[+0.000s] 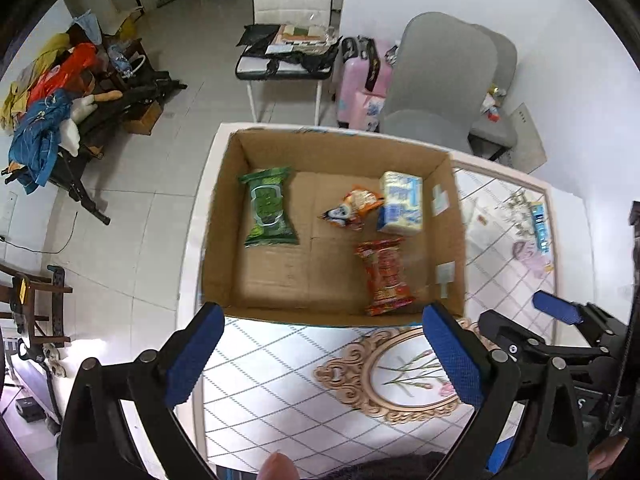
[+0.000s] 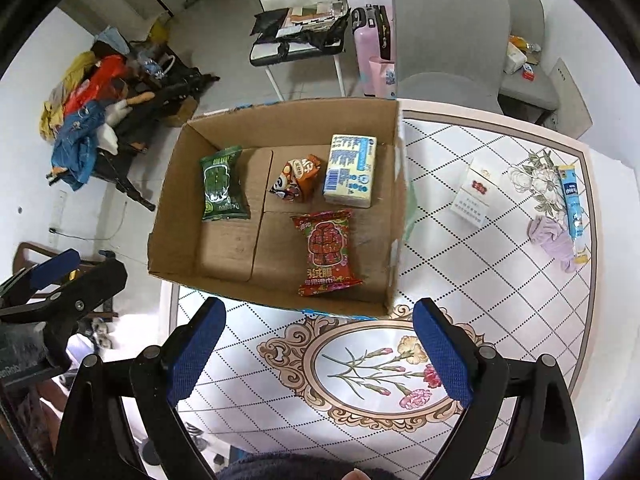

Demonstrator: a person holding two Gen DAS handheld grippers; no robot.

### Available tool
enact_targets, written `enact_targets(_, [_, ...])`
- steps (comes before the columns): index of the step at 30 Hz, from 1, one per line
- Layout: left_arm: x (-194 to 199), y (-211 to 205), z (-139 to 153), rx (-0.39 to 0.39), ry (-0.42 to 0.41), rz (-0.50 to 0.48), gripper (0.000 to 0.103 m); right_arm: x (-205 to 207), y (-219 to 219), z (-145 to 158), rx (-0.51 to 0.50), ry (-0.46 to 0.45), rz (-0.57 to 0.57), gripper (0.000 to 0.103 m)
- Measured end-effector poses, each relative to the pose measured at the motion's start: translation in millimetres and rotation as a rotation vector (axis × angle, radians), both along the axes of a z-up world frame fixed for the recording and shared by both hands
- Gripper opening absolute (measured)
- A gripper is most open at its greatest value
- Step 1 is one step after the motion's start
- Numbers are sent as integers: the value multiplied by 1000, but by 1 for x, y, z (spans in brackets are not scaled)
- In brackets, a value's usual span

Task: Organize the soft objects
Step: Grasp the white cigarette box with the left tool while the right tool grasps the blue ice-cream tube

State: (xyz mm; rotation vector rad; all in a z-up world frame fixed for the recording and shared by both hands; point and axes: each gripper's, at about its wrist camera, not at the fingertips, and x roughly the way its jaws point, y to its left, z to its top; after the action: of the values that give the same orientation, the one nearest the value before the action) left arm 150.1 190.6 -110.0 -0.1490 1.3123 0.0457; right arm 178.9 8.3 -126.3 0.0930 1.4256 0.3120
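Note:
An open cardboard box (image 1: 224, 208) (image 2: 172, 200) stands on the table. In it lie a green wipes pack (image 1: 269, 206) (image 2: 222, 184), an orange snack bag (image 1: 354, 206) (image 2: 296, 178), a white-blue tissue pack (image 1: 402, 202) (image 2: 351, 169) and a red wipes pack (image 1: 386, 276) (image 2: 326, 252). My left gripper (image 1: 324, 356) is open and empty, just in front of the box. My right gripper (image 2: 320, 354) is open and empty, also in front of the box. On the table right of the box lie a purple cloth (image 2: 554, 240), a blue tube (image 2: 572, 208) and a white pack (image 2: 476, 194).
The table (image 2: 460, 280) has a diamond-pattern cover with a floral oval. Two grey chairs (image 2: 448, 32) stand behind it, a pink suitcase (image 2: 372, 52) and a white chair with items (image 2: 296, 32) farther back. A clothes pile (image 2: 88, 120) lies on the floor at left.

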Motion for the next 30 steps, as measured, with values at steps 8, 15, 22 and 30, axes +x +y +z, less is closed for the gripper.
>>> enact_targets(8, [28, -101, 22, -18, -33, -122, 101, 12, -101, 4, -3, -2, -112, 96])
enact_targets(15, [94, -217, -21, -16, 44, -275, 101, 43, -246, -23, -99, 32, -280, 96])
enact_targets(22, [166, -291, -118, -33, 229, -305, 101, 91, -344, -81, -161, 108, -349, 96])
enact_targets(30, [212, -326, -204, 41, 372, -333, 94, 143, -383, -174, -187, 239, -321, 96])
